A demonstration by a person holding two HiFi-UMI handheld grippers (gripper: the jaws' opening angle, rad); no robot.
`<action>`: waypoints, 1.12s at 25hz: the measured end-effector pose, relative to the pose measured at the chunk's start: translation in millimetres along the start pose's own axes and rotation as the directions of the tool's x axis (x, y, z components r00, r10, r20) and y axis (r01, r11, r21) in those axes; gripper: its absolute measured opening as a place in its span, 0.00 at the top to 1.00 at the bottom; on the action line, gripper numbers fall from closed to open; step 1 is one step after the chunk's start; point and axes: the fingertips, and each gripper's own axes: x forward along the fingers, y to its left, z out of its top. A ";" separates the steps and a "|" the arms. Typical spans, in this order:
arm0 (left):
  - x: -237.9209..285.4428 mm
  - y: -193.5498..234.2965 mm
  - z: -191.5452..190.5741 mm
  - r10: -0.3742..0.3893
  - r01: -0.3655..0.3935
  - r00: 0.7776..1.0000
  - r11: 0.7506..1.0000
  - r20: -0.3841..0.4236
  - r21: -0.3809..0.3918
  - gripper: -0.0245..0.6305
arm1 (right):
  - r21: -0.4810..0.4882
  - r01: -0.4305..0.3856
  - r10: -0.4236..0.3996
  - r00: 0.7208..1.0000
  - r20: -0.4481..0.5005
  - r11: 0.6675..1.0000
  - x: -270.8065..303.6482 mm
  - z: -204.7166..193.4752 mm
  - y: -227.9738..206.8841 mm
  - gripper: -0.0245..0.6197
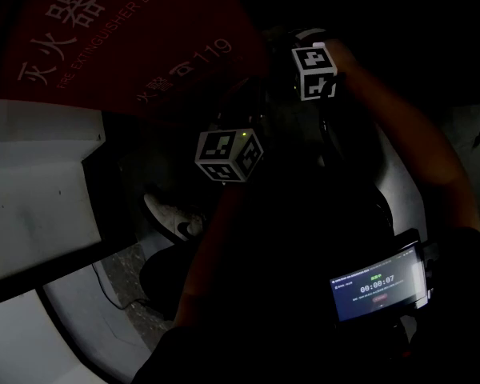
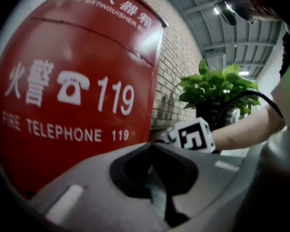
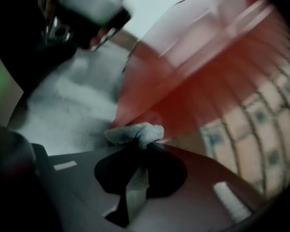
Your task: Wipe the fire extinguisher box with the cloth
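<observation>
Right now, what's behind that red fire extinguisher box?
A brick wall stands behind the fire extinguisher box, with a leafy plant farther along. The box itself covers the wall directly behind it.

The cloth (image 3: 135, 133) at the tip of my right claw (image 3: 137, 146) is pale grey. Ahead of my left claw (image 2: 152, 146), the box (image 2: 77, 81) is red with white lettering. To the right are green leaves (image 2: 215, 86) and a black-and-white patterned cube (image 2: 195, 134).
</observation>
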 end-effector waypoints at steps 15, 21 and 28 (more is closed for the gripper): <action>-115.5 7.7 139.3 0.037 -0.054 0.989 0.992 0.145 0.117 0.96 | 0.311 0.230 -0.318 0.910 0.268 0.922 -230.1 148.6 -76.9 0.91; -182.3 69.6 189.0 0.170 -0.208 0.966 0.959 0.194 0.191 0.96 | 0.486 0.105 -0.381 0.768 0.514 0.868 -261.9 274.0 -87.8 0.91; -253.6 157.1 226.6 0.287 -0.339 0.921 0.924 0.264 0.179 0.96 | 0.682 -0.061 -0.516 0.606 0.605 0.729 -235.0 387.2 -89.7 0.91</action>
